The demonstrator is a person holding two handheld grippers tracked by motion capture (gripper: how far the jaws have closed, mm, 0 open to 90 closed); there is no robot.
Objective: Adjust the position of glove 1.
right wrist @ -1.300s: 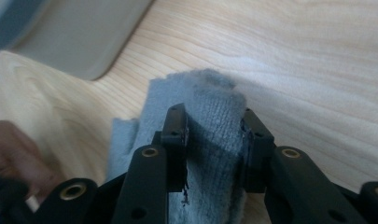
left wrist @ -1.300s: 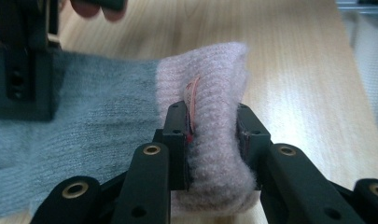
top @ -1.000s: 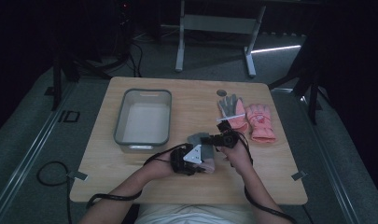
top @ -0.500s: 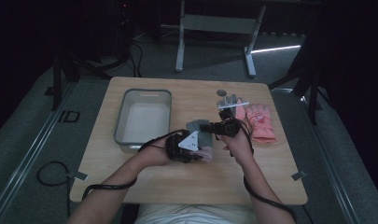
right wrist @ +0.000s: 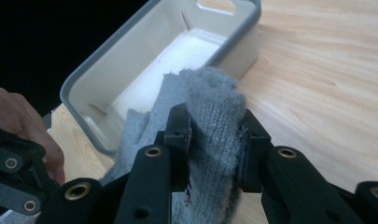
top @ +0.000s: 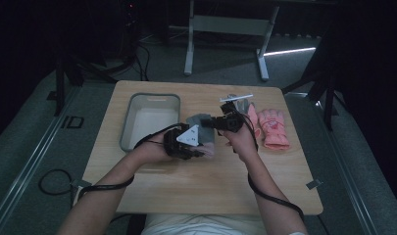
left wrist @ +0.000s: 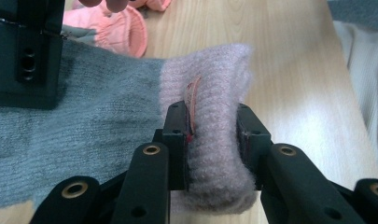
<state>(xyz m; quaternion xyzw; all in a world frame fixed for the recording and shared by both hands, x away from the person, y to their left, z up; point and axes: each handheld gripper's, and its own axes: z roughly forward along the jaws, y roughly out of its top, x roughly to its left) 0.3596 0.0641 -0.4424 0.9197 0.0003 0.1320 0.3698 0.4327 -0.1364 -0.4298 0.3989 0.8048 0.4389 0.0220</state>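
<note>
Grey glove (top: 202, 128): stretched between both grippers above the table (top: 152, 191).
Left gripper (left wrist: 210, 144): clamped on its pink cuff (left wrist: 214, 93).
Right gripper (right wrist: 213, 140): clamped on its grey end.

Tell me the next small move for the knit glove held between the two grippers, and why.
Probably carry the grey knit glove sideways until it hangs over the grey bin, then let go. The left gripper clamps its pink cuff and the right gripper clamps the grey end, so the glove hangs lifted off the table right beside the bin, which looks empty.
</note>
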